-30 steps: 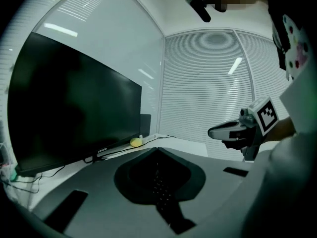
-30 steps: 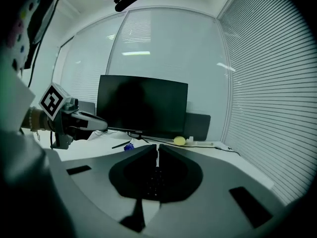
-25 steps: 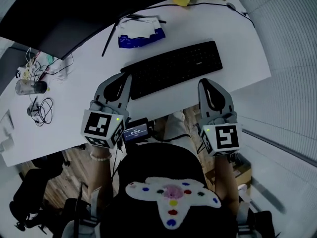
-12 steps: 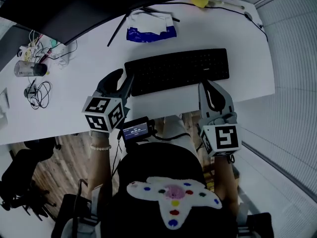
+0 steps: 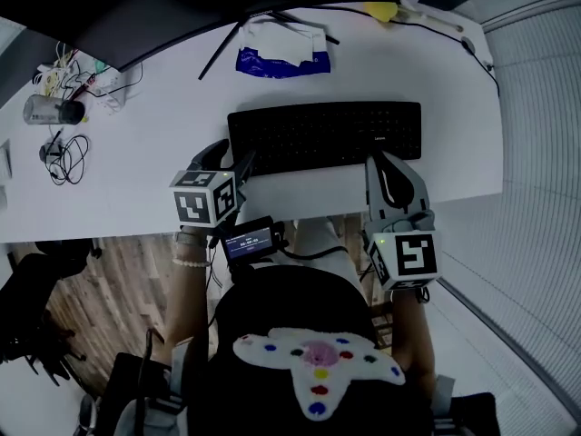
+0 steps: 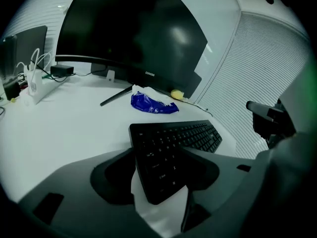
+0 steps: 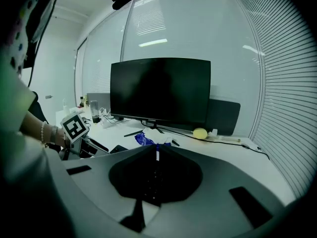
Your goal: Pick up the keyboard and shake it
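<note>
top (image 5: pixel 290 307): dark, white patch (image 5: pixel 318 371) with coloured dots
left wrist: bracelet (image 5: pixel 189 262), looks like pale beads
left gripper (image 5: pixel 232 154): grey shell, black-and-white marker cube (image 5: pixel 204 198)
right gripper (image 5: pixel 375 162): same build

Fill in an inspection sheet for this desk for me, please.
Surface: white desk, level.
Job's things: black keyboard lying flat on the desk, not yet lifted.
Clutter: crumpled blue-and-white packet, yellow rounded lump, clear jar.
Grippers: left gripper open, jaws have just been opening, keyboard's left corner between them; right gripper shut by the keyboard's right near edge.
Cables: coiled black cable at left; thin black cable along the far edge.
Surroundings: black monitor, slatted blinds, wooden floor.
</note>
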`<state>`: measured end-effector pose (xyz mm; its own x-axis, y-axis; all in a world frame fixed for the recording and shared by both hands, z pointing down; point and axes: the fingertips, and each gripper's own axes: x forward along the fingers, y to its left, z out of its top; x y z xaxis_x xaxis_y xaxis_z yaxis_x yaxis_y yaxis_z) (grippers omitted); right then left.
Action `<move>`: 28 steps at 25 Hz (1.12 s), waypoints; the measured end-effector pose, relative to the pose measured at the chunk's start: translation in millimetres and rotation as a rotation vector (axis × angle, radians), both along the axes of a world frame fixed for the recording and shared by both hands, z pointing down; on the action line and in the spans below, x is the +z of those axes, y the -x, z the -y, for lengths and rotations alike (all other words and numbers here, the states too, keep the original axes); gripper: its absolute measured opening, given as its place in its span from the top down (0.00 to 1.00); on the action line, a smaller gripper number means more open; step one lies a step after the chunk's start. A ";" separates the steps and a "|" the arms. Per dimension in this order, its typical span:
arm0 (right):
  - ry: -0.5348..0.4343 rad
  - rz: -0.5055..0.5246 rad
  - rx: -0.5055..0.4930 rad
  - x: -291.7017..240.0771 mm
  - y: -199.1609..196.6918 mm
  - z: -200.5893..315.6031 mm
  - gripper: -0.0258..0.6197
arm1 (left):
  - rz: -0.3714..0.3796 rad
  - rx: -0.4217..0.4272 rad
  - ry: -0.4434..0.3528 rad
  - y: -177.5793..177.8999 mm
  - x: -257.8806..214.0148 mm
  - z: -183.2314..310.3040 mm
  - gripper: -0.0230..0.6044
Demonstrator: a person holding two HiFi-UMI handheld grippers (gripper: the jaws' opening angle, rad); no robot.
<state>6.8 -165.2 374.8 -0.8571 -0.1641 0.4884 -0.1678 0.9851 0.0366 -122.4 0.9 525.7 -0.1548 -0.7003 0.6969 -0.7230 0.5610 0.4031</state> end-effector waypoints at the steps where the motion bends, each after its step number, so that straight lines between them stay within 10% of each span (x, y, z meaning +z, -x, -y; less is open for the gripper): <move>1: 0.002 -0.006 -0.005 2.0 -0.3 1.0 0.89 | -0.015 -0.006 0.015 -2.1 5.0 -0.7 0.55; 28: 0.048 -0.223 0.057 73.0 -37.7 78.9 0.86 | -0.078 -0.091 0.133 -3.6 27.7 0.5 0.55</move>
